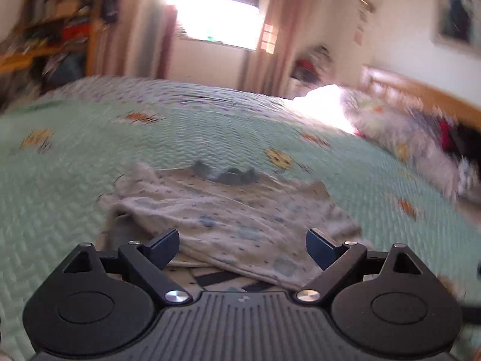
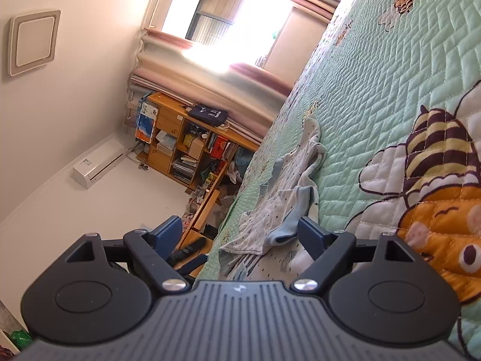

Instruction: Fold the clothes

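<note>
A white garment (image 1: pixel 228 210) with small dark marks and pale blue patches lies loosely folded on the green quilt (image 1: pixel 75 186). Its grey-blue trim (image 1: pixel 225 175) shows at the far edge. My left gripper (image 1: pixel 242 245) hangs open over the garment's near edge, and its pads do not press on the cloth. The right wrist view is rolled sideways. There the garment (image 2: pixel 270 204) lies crumpled along the bed's edge with a blue-cuffed sleeve (image 2: pixel 288 225) on top. My right gripper (image 2: pixel 240 236) is open just short of that sleeve, holding nothing.
Pillows and piled bedding (image 1: pixel 405 138) lie by the wooden headboard (image 1: pixel 421 90) at the right. Off the bed's side stand a cluttered wooden shelf unit (image 2: pixel 186 150) and a bright curtained window (image 2: pixel 228 30). The quilt (image 2: pixel 390 90) stretches wide beyond the garment.
</note>
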